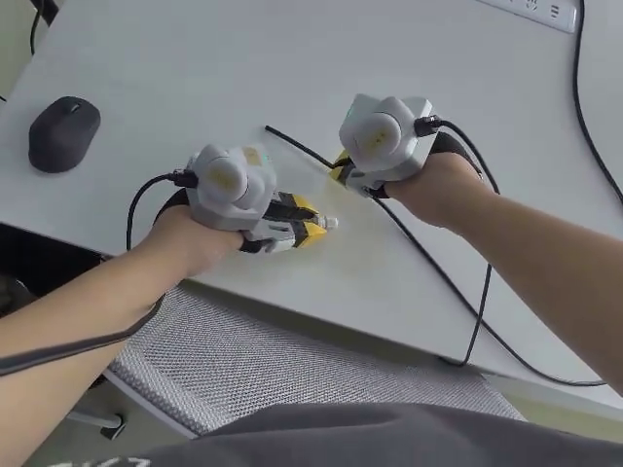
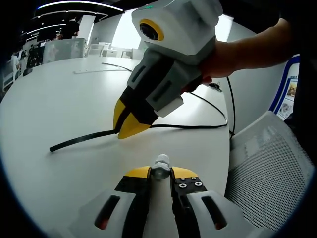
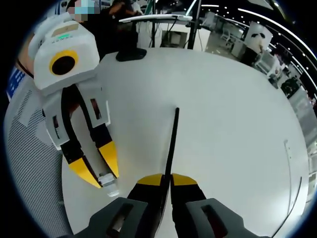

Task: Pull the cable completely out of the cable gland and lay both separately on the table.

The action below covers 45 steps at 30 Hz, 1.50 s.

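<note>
My left gripper (image 1: 319, 229) is shut on a small pale cable gland (image 1: 331, 224), which sticks out past its yellow tips just above the white table (image 1: 175, 58). In the left gripper view the gland (image 2: 160, 162) sits pinched between the left gripper's (image 2: 160, 173) jaws. My right gripper (image 1: 339, 173) is shut on a thin black cable (image 1: 292, 143), whose free end lies on the table. In the right gripper view the cable (image 3: 172, 144) runs straight ahead from the right gripper (image 3: 167, 177). Gland (image 3: 109, 182) and cable are apart.
A dark mouse (image 1: 63, 131) lies at the table's left. A white power strip (image 1: 531, 8) sits at the far edge, and another black lead (image 1: 594, 126) runs down the right. A grey mesh chair (image 1: 273, 370) stands below the table's front edge.
</note>
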Tool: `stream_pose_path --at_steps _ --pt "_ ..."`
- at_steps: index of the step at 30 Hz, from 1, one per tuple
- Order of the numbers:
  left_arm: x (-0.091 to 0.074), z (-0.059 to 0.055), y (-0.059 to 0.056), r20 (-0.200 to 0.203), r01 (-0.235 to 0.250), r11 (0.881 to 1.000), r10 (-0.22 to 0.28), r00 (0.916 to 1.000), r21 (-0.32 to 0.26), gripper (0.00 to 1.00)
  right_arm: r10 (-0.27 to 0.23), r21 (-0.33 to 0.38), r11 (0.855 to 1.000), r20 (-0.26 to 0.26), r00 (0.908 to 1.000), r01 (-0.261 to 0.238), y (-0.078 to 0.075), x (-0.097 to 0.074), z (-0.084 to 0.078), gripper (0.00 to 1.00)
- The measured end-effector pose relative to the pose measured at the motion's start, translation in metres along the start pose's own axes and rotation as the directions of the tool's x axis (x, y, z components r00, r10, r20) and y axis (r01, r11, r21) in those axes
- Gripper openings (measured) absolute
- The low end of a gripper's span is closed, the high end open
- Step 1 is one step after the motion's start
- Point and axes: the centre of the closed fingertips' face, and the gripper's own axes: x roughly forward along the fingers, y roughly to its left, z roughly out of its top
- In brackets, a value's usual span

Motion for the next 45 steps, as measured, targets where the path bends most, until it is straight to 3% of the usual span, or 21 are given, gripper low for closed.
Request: stream_pose_path --at_steps 4,8,21,28,36,42,45 --pt "0.001 0.001 -0.001 -0.006 -0.004 1.000 0.004 1.0000 0.023 0.16 0.000 -0.003 1.000 -0.010 0.9999 0.000 0.000 0.001 -0.003 0.01" --pt "0.002 0.001 -0.002 -0.033 -0.014 0.995 0.017 0.9993 0.103 0.16 0.001 -0.008 1.000 -0.025 0.9997 -0.001 0.000 0.002 -0.007 0.02" --pt "0.003 0.002 -0.001 -0.041 -0.023 0.989 0.029 0.9988 0.145 0.20 -0.017 0.001 1.000 -0.029 0.9994 0.017 -0.005 -0.001 -0.010 0.07" --pt "0.003 0.003 0.000 -0.039 -0.031 0.990 0.037 0.9986 0.139 0.25 -0.036 0.021 0.999 -0.004 0.9993 0.037 -0.007 -0.012 -0.008 0.10" --pt "0.001 0.011 -0.002 -0.010 -0.038 0.991 0.040 0.9992 0.125 0.30 -0.062 0.069 0.996 0.034 0.9975 0.060 -0.006 -0.031 -0.006 0.16" --pt "-0.004 0.013 -0.007 -0.021 -0.039 0.992 0.041 0.9989 0.119 0.34 -0.107 0.106 0.989 0.077 0.9914 0.098 -0.006 -0.056 -0.004 0.20" --pt "-0.008 0.022 -0.012 0.004 -0.029 0.994 0.028 0.9996 0.109 0.37 -0.130 0.129 0.985 0.100 0.9865 0.116 -0.006 -0.068 -0.004 0.22"
